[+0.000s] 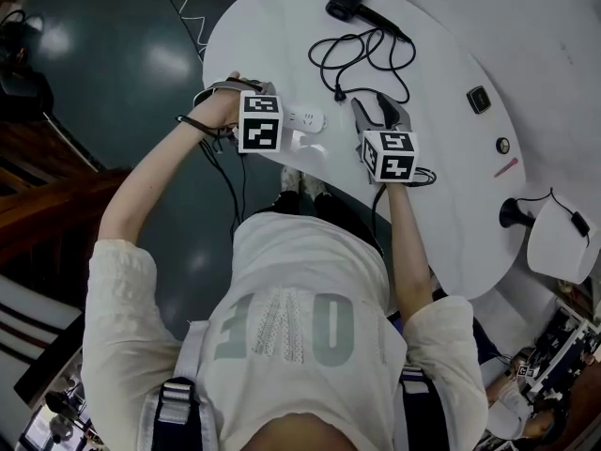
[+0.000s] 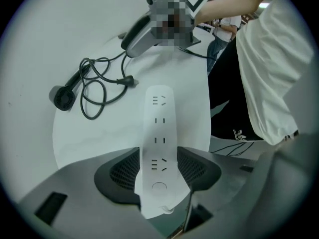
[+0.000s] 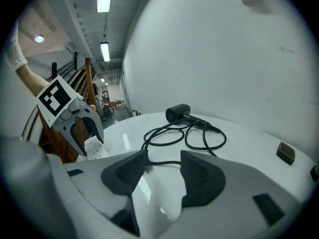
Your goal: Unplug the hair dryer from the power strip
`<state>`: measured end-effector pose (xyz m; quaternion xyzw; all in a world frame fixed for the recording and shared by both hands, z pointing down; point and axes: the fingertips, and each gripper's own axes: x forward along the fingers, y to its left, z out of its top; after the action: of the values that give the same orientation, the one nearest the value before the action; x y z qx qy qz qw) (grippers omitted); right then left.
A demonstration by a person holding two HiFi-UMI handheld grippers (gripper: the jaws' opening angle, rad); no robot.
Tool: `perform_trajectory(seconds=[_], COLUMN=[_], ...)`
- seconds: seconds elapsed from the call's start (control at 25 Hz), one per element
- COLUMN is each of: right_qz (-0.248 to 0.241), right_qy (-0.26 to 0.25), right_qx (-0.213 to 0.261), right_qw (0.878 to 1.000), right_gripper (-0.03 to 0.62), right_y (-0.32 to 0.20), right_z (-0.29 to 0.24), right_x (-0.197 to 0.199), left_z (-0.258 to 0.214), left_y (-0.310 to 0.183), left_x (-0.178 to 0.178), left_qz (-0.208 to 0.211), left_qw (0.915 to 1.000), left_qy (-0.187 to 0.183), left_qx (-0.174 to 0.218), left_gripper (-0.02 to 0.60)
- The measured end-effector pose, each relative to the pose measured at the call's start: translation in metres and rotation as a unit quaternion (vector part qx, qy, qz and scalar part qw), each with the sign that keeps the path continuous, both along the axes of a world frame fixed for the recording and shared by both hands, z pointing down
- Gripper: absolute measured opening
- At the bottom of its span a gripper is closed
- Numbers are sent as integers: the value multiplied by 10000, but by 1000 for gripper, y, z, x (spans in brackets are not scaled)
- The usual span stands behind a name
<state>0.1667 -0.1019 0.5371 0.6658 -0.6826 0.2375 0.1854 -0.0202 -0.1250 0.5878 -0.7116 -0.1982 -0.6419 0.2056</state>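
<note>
Left gripper (image 2: 159, 156) clamps the strip (image 2: 159, 113); right gripper (image 3: 164, 159) is released, plug (image 2: 130, 81) lying loose before it. Unplugging looks finished; next, probably just free the strip

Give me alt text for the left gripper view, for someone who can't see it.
The left gripper clamps a white power strip whose sockets are all empty. Beyond it on the white table the plug lies loose, its black cord looping to the hair dryer; the right gripper hovers near the plug.

White table (image 1: 526, 45), small black box (image 1: 479, 99)
</note>
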Motion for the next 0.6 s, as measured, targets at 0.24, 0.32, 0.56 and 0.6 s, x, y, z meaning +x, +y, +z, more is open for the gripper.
perform_trajectory(seconds=[0.24, 0.32, 0.56, 0.6], right_qz=[59, 185, 454, 457], right_qy=[90, 125, 188, 207], right_qx=[389, 725, 1932, 2162], right_qw=[9992, 9971, 9799, 9751], right_gripper=[212, 212, 188, 146], right_y=[-13, -25, -46, -46], right_z=[-37, -64, -169, -187], right_x=[7, 13, 18, 16], left_z=[-58, -89, -197, -215], left_y=[-8, -22, -56, -59], left_x=[50, 77, 125, 126], left_qz=[-550, -1021, -2691, -2871], left_qw=[9920, 9768, 8651, 8435], left_qy=[1120, 1870, 4184, 4500], left_qx=[-188, -233, -639, -604], left_gripper=[238, 236, 207, 145])
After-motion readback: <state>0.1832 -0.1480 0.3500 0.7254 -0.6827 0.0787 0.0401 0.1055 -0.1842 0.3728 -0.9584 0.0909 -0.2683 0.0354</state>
